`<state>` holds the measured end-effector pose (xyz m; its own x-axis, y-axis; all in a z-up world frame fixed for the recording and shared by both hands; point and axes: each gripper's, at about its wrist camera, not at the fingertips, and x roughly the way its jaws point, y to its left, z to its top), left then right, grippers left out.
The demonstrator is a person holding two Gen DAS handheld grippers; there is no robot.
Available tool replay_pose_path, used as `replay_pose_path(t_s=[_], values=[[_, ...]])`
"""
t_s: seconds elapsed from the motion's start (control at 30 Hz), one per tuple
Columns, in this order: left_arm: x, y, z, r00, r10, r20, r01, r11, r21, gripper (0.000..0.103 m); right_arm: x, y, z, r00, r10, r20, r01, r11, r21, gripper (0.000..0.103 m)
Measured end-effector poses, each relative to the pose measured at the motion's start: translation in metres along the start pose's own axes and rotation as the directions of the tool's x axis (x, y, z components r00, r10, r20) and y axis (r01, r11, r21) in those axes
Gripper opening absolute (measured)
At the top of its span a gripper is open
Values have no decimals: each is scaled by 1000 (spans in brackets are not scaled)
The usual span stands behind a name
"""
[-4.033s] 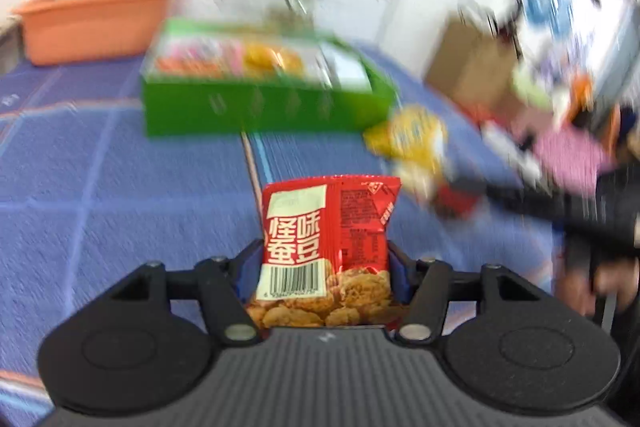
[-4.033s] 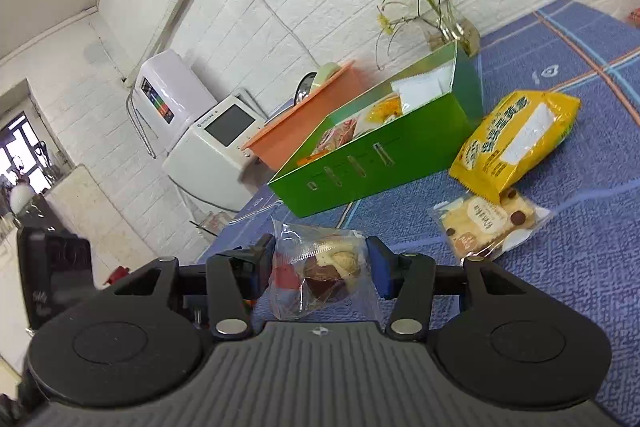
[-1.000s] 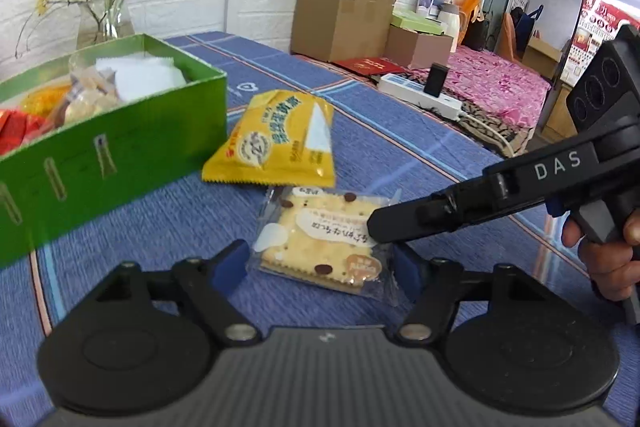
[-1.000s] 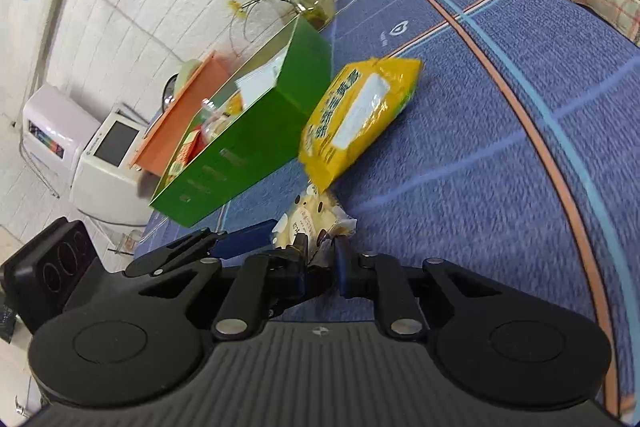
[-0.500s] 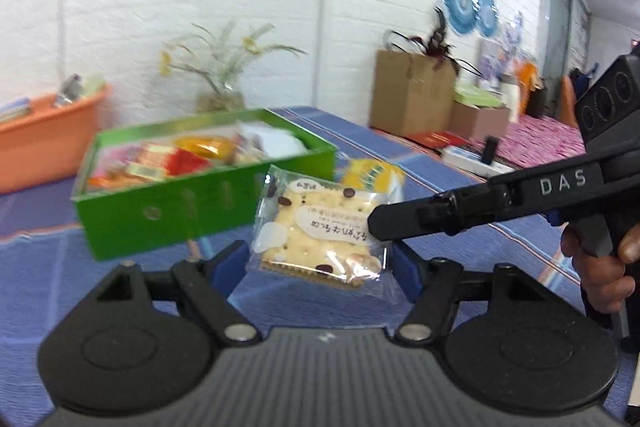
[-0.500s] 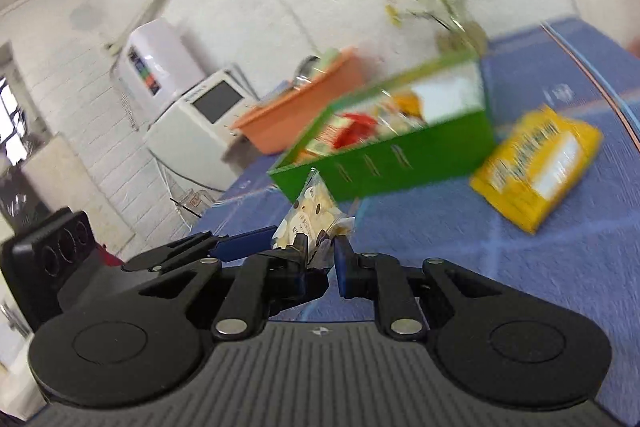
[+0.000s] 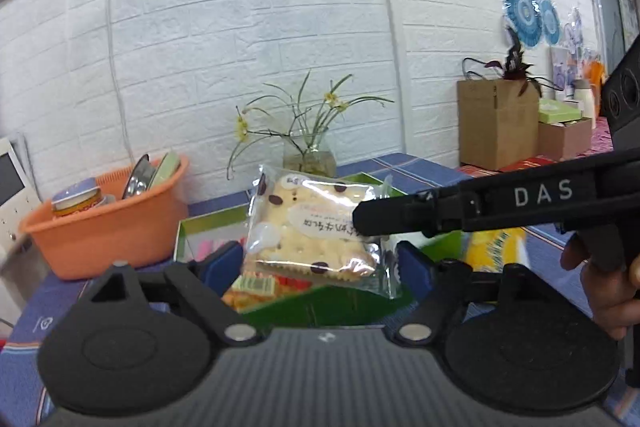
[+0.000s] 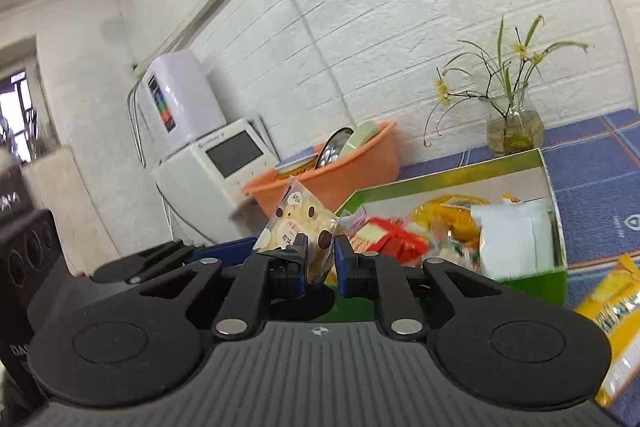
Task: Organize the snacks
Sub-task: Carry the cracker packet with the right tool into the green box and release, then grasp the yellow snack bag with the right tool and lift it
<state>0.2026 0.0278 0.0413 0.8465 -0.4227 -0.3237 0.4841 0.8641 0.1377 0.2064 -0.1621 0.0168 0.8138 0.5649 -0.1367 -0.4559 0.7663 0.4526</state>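
A clear-wrapped cracker packet (image 7: 308, 227) with dark chips hangs in the air between the spread fingers of my left gripper (image 7: 320, 263), which do not touch it. My right gripper (image 8: 322, 259) is shut on the packet's edge (image 8: 294, 223) and reaches in from the right in the left wrist view (image 7: 400, 215). The packet is above the near wall of the green box (image 8: 558, 187), which holds several snacks. A yellow snack bag (image 8: 612, 311) lies on the blue cloth right of the box.
An orange basin (image 7: 100, 223) with dishes stands behind the box on the left. A glass vase with flowers (image 8: 514, 131) stands behind the box. White appliances (image 8: 208, 151) are at far left. Cardboard boxes (image 7: 498, 125) stand at far right.
Both grippers rose and moved toward the green box with the cracker packet held by the right one. The packet now hangs over the box's near wall. The yellow bag stayed on the cloth.
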Motion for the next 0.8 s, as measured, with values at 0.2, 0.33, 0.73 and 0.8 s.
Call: replay_pose_path(t_s=[0.2,0.33,0.73,0.8], values=[[63,10,6,998,24,-63,-31,993,-118,80,30,-38,3,997,-38,61,28,986,162,34],[79,8,-5,991,86,-98,-99,986,-133,83,32,-45,-1,993,-93,71,76,973,219,101],[61,11,7,984,149,-103,-162,978,-131,87,-15,-24,15,934,-317,161,318,948,22,103],[58,10,10,986,133,-100,-147,978,-147,86,-25,-23,13,912,-374,170,381,925,-5,103]])
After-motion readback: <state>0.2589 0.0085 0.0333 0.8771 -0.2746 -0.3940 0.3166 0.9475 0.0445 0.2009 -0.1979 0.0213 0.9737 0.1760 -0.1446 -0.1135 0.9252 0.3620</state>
